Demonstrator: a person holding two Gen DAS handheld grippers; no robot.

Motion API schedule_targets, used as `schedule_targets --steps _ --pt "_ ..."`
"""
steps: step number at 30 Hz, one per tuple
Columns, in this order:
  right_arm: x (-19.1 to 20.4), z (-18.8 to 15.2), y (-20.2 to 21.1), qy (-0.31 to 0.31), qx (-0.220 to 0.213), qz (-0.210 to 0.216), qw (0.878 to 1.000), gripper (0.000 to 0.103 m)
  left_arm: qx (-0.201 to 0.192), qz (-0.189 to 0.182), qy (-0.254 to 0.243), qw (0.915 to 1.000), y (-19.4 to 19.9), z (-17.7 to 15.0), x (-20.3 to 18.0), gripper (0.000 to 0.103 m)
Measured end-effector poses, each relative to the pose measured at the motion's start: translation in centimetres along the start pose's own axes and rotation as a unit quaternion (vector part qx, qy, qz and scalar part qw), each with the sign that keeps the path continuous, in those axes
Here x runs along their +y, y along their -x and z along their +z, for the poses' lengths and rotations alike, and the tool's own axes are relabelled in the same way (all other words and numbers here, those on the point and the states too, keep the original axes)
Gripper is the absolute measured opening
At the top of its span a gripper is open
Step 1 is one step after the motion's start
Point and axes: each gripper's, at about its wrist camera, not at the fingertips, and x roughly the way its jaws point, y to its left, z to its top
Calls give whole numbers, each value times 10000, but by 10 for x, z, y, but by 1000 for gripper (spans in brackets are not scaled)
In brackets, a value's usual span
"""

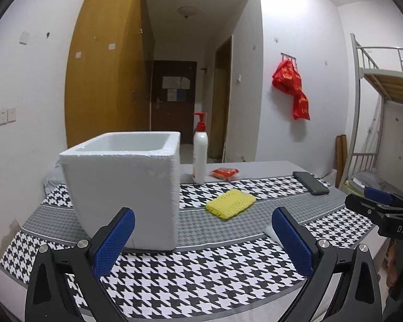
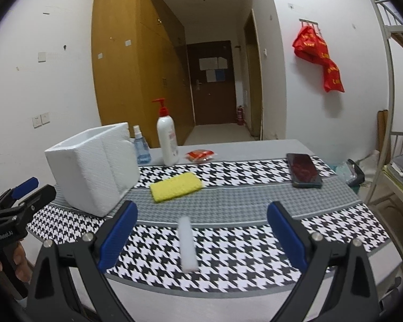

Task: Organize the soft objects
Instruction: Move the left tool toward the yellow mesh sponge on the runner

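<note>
Two soft things are lying on the bench [image 2: 228, 204]: a white foam strip [image 2: 187, 244] and a yellow sponge [image 2: 176, 186]. I am holding my right tool [image 2: 201, 230] spread wide and empty, and the strip is sitting directly ahead between its fingers, long axis running along my reach, so I judge this hand the nearer. My left tool [image 1: 202, 230], also spread and empty, is facing the box [image 1: 126, 187], where both probably belong.

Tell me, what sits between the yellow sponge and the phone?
Nothing: in the right wrist view only bare patterned cloth lies between the yellow sponge and the phone.
</note>
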Motion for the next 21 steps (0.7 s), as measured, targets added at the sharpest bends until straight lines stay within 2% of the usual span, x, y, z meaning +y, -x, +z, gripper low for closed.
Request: schedule_targets --steps 10,21 --pt "7 -26 -32 284 549 -75 9981 99 218 -201 -69 9995 -17 -8 9 102" --pt "17 -45 -75 324 1071 109 9937 99 459 -248 -35 9986 -35 -18 18 102"
